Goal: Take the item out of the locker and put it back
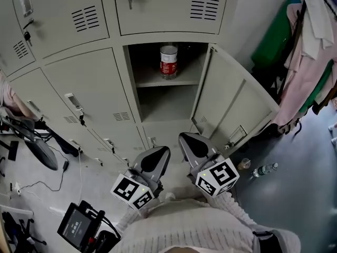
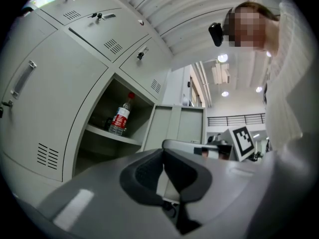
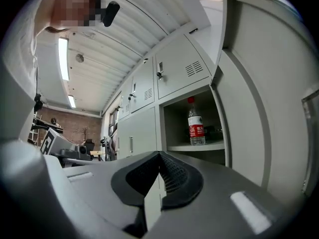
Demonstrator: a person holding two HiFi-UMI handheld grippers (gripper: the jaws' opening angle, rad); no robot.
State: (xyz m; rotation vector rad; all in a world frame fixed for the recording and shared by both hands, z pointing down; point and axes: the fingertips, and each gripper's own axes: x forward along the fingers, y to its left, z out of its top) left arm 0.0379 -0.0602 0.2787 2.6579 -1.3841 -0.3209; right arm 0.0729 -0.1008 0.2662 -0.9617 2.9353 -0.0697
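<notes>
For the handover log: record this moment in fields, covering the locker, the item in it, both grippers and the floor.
locker: open locker, door swung out to the right
item: bottle with a red label, upright on the shelf
left gripper: jaws together, empty, in front of the locker, clear of the bottle
right gripper: jaws together, empty, beside the left one
floor: second bottle lying at the right, near hanging clothes
task state: bottle not held
</notes>
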